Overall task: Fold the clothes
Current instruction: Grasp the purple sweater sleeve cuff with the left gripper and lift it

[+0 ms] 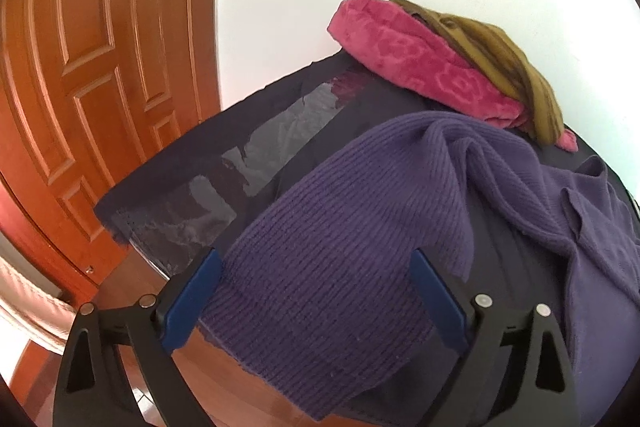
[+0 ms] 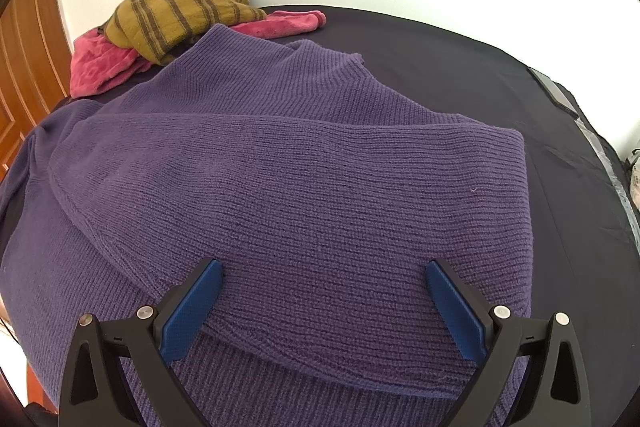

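Note:
A purple knitted sweater (image 2: 312, 179) lies spread over the dark-covered table (image 2: 460, 67), its right side folded over the body. One sleeve end (image 1: 320, 267) hangs over the table's near edge in the left wrist view. My left gripper (image 1: 316, 267) is open, its blue pads on either side of that sleeve without pinching it. My right gripper (image 2: 324, 279) is open too, poised just above the sweater's lower hem, with nothing clamped.
A pink towel (image 1: 424, 67) and an olive striped garment (image 2: 180, 15) are piled at the table's far side by the white wall. A wooden door (image 1: 92, 67) stands to the left. Clear tape (image 1: 280, 131) patches the dark cover. A dark flat object (image 2: 554, 91) lies at the right edge.

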`<action>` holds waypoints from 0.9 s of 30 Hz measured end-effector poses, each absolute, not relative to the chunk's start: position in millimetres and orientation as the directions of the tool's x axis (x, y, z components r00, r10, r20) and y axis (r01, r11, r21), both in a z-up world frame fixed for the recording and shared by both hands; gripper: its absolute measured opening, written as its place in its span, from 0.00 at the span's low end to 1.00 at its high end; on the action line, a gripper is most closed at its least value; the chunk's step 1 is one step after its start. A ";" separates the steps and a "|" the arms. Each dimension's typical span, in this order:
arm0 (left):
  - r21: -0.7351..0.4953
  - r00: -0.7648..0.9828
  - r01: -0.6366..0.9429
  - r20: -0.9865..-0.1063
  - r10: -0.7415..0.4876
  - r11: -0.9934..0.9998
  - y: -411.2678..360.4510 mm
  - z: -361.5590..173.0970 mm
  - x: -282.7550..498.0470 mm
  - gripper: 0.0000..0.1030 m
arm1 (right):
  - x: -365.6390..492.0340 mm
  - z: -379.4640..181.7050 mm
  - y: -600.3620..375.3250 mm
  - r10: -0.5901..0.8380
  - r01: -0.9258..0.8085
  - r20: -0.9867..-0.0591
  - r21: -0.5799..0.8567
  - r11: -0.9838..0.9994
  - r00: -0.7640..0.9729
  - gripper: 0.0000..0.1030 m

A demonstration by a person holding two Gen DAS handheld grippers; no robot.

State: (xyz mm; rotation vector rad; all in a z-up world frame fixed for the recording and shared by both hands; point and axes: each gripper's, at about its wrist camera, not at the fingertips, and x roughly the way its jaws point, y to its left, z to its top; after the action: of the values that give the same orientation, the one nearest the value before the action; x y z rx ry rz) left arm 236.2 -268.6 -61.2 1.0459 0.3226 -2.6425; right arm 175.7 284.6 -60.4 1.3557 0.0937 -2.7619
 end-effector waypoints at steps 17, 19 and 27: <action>-0.107 -0.709 0.318 -0.686 -0.161 -0.942 -256.7 -55.2 231.6 0.14 | 177.6 -59.7 285.4 -0.032 0.084 -0.790 -0.025 -0.996 -0.612 1.00; -0.148 -0.725 0.324 -0.673 -0.145 -0.934 -259.7 -48.5 231.6 0.14 | 177.9 -59.7 286.1 -0.034 0.087 -0.790 -0.024 -0.996 -0.612 1.00; -0.272 -0.810 0.324 -0.575 -0.118 -0.906 -276.8 1.9 229.4 0.13 | 178.9 -59.4 286.8 -0.046 0.100 -0.789 -0.020 -0.995 -0.613 1.00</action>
State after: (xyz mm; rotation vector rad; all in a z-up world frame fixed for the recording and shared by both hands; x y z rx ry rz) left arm 229.4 -276.8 1.9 0.8325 0.5314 -2.7313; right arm 178.9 286.8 -59.4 1.3409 0.0951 -2.7489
